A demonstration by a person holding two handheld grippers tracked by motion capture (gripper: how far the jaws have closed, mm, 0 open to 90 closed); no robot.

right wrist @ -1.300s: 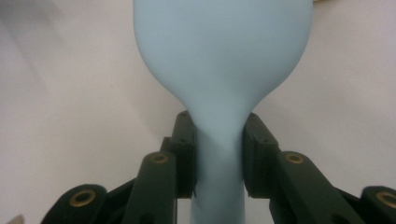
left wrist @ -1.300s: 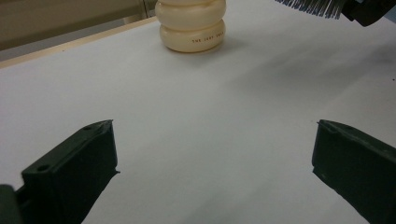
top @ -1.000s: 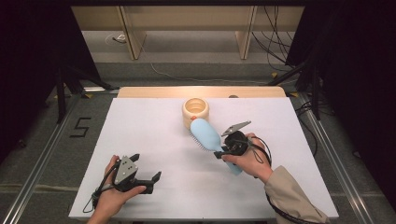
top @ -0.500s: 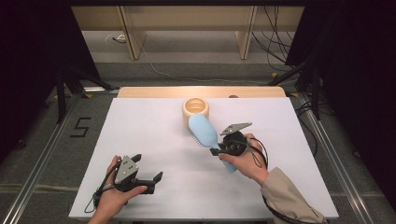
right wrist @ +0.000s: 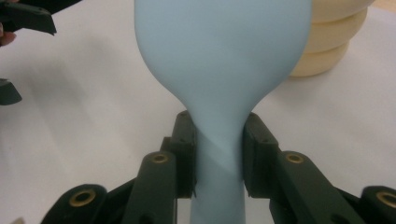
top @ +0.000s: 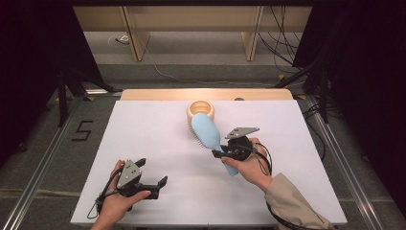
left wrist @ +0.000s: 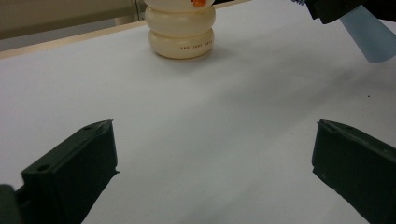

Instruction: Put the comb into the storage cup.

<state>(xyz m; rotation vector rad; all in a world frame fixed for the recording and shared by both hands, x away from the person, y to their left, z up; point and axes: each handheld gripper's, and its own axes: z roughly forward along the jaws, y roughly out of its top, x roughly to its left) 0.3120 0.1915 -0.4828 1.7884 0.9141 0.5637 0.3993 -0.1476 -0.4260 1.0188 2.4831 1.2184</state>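
Holding a pale blue hairbrush (top: 207, 132) by the neck in the right gripper (top: 221, 153), jaws pressing in on both sides of the narrow part where handle meets head, as seen close up in the right gripper view (right wrist: 219, 154)

Carrying the hairbrush lifted above the white table (top: 158, 129), head pointing away toward the far edge, bristles facing down and to the left, handle end sticking out back past the right hand (top: 251, 167)

Hovering the brush head right at the cream ringed cup (top: 200, 111), overlapping its near rim in the high view; touching or not, cannot tell. Standing upright near the middle of the far side of the table, that cup, built of stacked rounded rings (left wrist: 181, 32)

Resting low near the front left of the table, the left gripper (top: 158, 184), jaws spread wide apart and gripping nothing, bare white surface lying between them in the left gripper view (left wrist: 212, 163), well apart from the cup and the brush
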